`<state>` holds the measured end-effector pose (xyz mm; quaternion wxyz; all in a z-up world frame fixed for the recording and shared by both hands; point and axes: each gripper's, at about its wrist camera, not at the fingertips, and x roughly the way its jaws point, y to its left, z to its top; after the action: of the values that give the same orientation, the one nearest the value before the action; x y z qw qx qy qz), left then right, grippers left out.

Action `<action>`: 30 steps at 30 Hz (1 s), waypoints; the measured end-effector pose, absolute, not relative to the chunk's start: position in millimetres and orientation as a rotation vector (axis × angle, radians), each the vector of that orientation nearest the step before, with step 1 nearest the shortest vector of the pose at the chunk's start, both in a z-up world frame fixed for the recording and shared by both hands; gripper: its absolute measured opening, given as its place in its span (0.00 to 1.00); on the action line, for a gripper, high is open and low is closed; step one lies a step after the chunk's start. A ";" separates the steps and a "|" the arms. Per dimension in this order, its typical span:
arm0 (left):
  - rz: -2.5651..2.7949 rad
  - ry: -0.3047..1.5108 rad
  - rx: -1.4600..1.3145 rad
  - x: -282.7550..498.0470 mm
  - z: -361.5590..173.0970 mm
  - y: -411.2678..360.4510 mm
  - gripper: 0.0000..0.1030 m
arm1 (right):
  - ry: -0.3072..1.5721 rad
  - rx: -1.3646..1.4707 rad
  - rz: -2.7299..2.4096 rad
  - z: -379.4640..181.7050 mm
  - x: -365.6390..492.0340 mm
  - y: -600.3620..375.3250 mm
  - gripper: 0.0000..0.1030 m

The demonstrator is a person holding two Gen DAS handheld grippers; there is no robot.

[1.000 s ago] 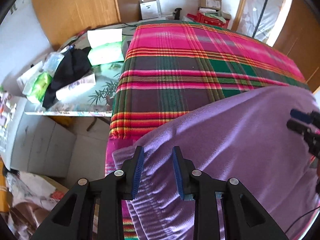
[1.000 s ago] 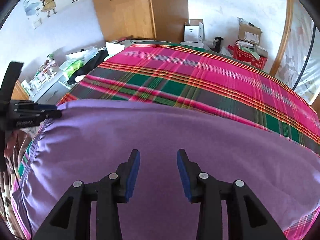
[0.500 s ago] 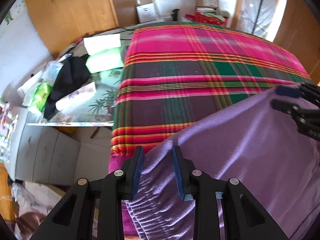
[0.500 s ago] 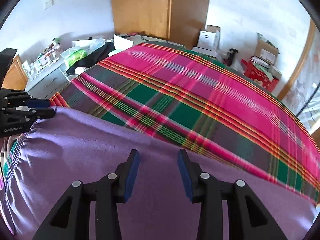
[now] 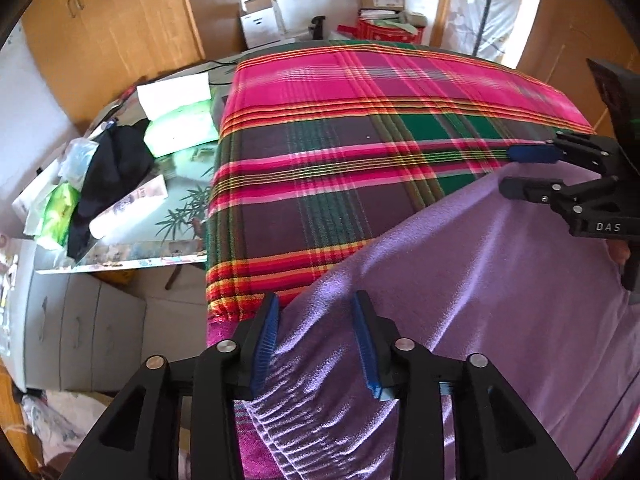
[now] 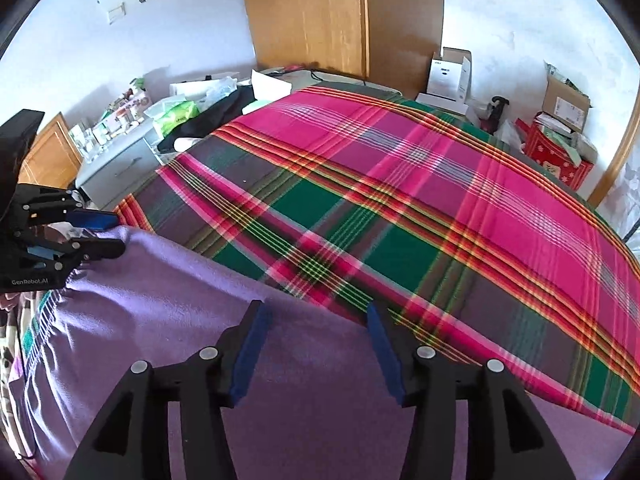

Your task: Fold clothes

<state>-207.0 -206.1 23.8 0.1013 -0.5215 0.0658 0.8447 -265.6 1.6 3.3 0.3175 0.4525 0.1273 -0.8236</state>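
Observation:
A purple fleece garment (image 5: 500,280) lies over the near part of a plaid bedcover (image 5: 360,128). Its gathered elastic hem (image 5: 288,416) runs down between my left gripper's fingers. My left gripper (image 5: 316,312) sits at the garment's left corner with its jaws opening; the cloth lies slack between the pads. In the right wrist view, my right gripper (image 6: 316,312) hovers over the garment's (image 6: 180,320) far edge. Its jaws are opening too, and the cloth lies flat beneath them. Each gripper shows in the other's view: the right gripper (image 5: 520,172) and the left gripper (image 6: 108,232).
A glass-topped side table (image 5: 168,216) left of the bed carries tissue packs, a black cloth (image 5: 108,168) and bags. Grey drawers (image 5: 80,320) stand below it. A wooden wardrobe (image 6: 312,16) and cardboard boxes (image 6: 564,100) line the far wall.
Both grippers' jaws have widened. The purple garment's far edge has come back toward me, uncovering more plaid bedcover. The right gripper has shifted to that edge.

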 end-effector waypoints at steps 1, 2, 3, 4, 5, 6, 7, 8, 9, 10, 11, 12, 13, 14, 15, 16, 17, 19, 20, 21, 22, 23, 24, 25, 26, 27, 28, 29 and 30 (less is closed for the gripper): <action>2.487 0.196 -1.530 -205.4 23.8 -206.1 0.42 | 0.349 1.182 -2.159 2.8 -264.8 0.7 0.55; 2.480 0.199 -1.521 -204.0 23.9 -206.1 0.43 | 0.364 1.173 -2.151 2.3 -263.9 -0.2 0.56; 2.478 0.208 -1.513 -203.0 24.0 -205.5 0.44 | 0.384 1.166 -2.145 2.0 -262.8 -1.4 0.56; 2.476 0.222 -1.503 -201.9 24.1 -204.5 0.44 | 0.390 1.165 -2.144 2.0 -262.4 -2.1 0.56; 2.474 0.236 -1.493 -200.9 24.1 -203.4 0.44 | 0.396 1.165 -2.142 1.9 -262.1 -2.6 0.56; 2.471 0.244 -1.488 -200.6 24.2 -203.0 0.44 | 0.399 1.167 -2.141 2.0 -262.4 -2.4 0.56; 2.464 0.239 -1.491 -202.0 24.5 -204.0 0.45 | 0.403 1.167 -2.139 2.0 -262.7 -2.5 0.56; 2.459 0.233 -1.492 -203.3 24.7 -204.9 0.46 | 0.408 1.163 -2.137 1.8 -262.6 -3.2 0.56; 2.458 0.226 -1.491 -204.1 24.6 -205.9 0.47 | 0.408 1.159 -2.135 1.8 -262.9 -3.0 0.56; 2.459 0.223 -1.489 -204.6 24.5 -206.4 0.47 | 0.403 1.158 -2.133 1.8 -263.4 -2.3 0.57; 2.461 0.230 -1.485 -204.2 24.2 -205.4 0.47 | 0.399 1.156 -2.133 1.7 -263.4 -1.5 0.57; 2.466 0.243 -1.478 -203.0 23.9 -203.7 0.47 | 0.402 1.151 -2.136 1.6 -262.8 -1.2 0.57; 2.472 0.256 -1.470 -201.2 23.7 -202.0 0.48 | 0.404 1.147 -2.138 1.5 -262.4 -1.0 0.57; 2.475 0.264 -1.462 -199.6 23.4 -200.8 0.48 | 0.405 1.143 -2.140 1.4 -262.0 -0.8 0.57; 2.474 0.264 -1.458 -198.9 23.2 -200.2 0.48 | 0.401 1.142 -2.141 1.4 -261.9 -0.3 0.57; 2.473 0.258 -1.458 -198.9 23.2 -200.6 0.47 | 0.400 1.139 -2.144 1.3 -261.5 -0.1 0.57; 2.472 0.252 -1.458 -198.9 23.2 -200.8 0.47 | 0.399 1.135 -2.147 1.2 -261.0 0.2 0.57; 2.472 0.243 -1.458 -198.9 22.9 -201.0 0.47 | 0.400 1.122 -2.153 0.8 -259.2 1.2 0.57; 2.472 0.240 -1.457 -198.7 22.9 -201.0 0.47 | 0.399 1.114 -2.155 0.6 -258.4 2.2 0.57; 2.474 0.237 -1.455 -198.3 22.8 -201.0 0.47 | 0.397 1.112 -2.154 0.8 -258.0 2.9 0.57; 2.476 0.236 -1.453 -197.9 22.8 -201.0 0.47 | 0.397 1.112 -2.154 1.0 -257.6 3.3 0.56; 2.476 0.236 -1.449 -197.5 22.8 -200.7 0.46 | 0.401 1.113 -2.153 1.2 -256.9 3.2 0.55; 2.475 0.237 -1.446 -196.9 22.8 -200.3 0.42 | 0.406 1.113 -2.150 1.7 -255.9 3.1 0.54; 2.471 0.239 -1.442 -196.1 23.0 -199.5 0.36 | 0.409 1.112 -2.146 2.0 -254.9 2.2 0.50; 2.466 0.245 -1.437 -195.4 23.6 -198.2 0.32 | 0.411 1.110 -2.141 2.4 -253.5 2.0 0.46; 2.460 0.251 -1.431 -194.6 24.1 -197.0 0.18 | 0.415 1.102 -2.137 2.7 -251.3 1.4 0.43; 2.458 0.256 -1.427 -193.9 24.6 -196.0 0.10 | 0.419 1.095 -2.134 3.0 -249.0 0.7 0.37; 2.465 0.260 -1.425 -193.3 24.8 -195.5 0.09 | 0.423 1.088 -2.130 3.3 -246.9 0.1 0.31; 2.472 0.256 -1.425 -193.1 25.0 -195.8 0.09 | 0.423 1.086 -2.129 3.5 -245.7 -0.8 0.29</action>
<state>-193.1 -195.8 25.0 0.1380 -0.4926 0.0884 0.8547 -245.7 -0.8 3.5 0.3498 0.4193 0.1632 -0.8217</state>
